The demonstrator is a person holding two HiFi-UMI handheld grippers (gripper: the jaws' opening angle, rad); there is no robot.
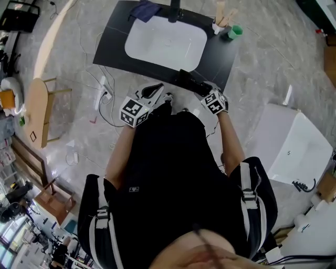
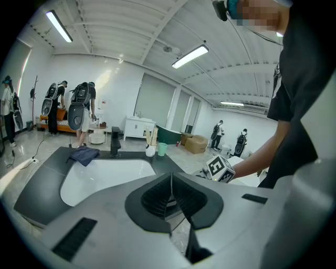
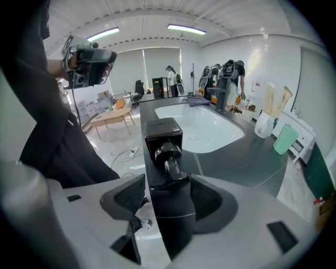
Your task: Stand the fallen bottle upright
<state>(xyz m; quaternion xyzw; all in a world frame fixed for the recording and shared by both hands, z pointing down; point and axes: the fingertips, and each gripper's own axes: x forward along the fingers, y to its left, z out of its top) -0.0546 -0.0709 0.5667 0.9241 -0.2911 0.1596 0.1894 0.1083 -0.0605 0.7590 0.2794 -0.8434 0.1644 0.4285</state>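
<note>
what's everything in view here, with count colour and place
square-bodied pump bottle: one, dark, lying on its side at the countertop's front edge
flat countertop: one, black, ahead of the person
oval basin: one, white, sunk in the countertop
tall faucet: one, black, behind the basin
crumpled cloth: one, dark blue, left of the faucet
plastic cup: one, green, countertop's back right corner
holder of wooden sticks: one, white, beside the cup
bathtub: one, white, floor at right
wooden table: one, tan, floor at left
left gripper: one, grey, jaws shut, empty
right gripper: one, grey, jaws open around the bottle's pump end
</note>
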